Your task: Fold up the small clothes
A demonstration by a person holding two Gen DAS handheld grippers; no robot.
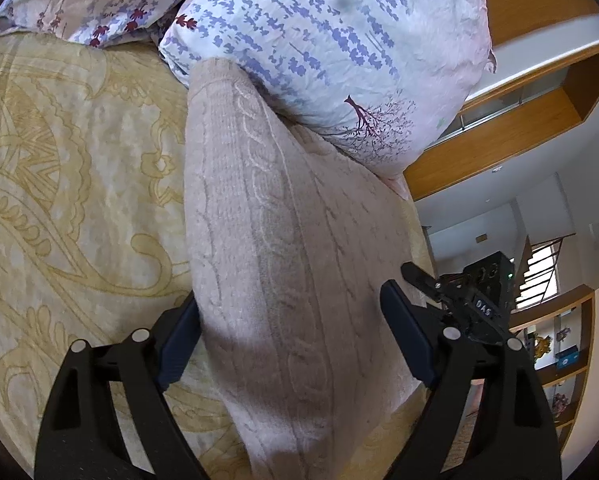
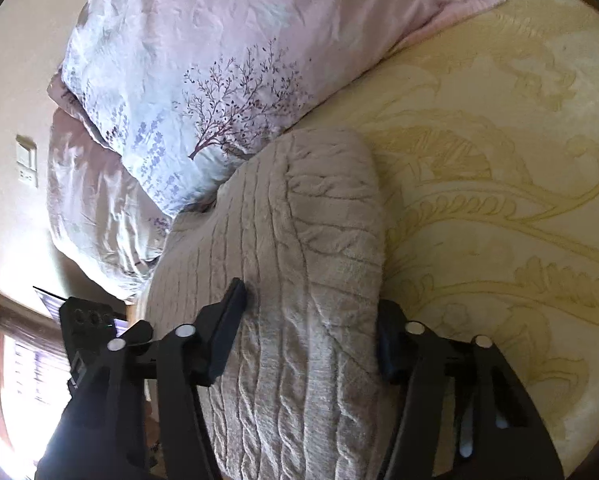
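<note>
- Lying on the bed (image 1: 71,184), the knit garment (image 1: 283,264) looks partly folded.
- Left claw (image 1: 295,332) gapes wide astride it, gripping nothing.
- Right claw (image 2: 311,332) straddles it; grip unclear.

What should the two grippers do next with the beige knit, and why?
Probably close the left gripper fully. The knit lies between its wide-apart fingers, untouched, while the right gripper has its fingers against the knit's sides. Both need a hold before lifting an edge to fold.

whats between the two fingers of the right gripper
A folded beige cable-knit garment fills the gap of the right gripper, seen in the right wrist view. Both fingers sit against its sides.
</note>
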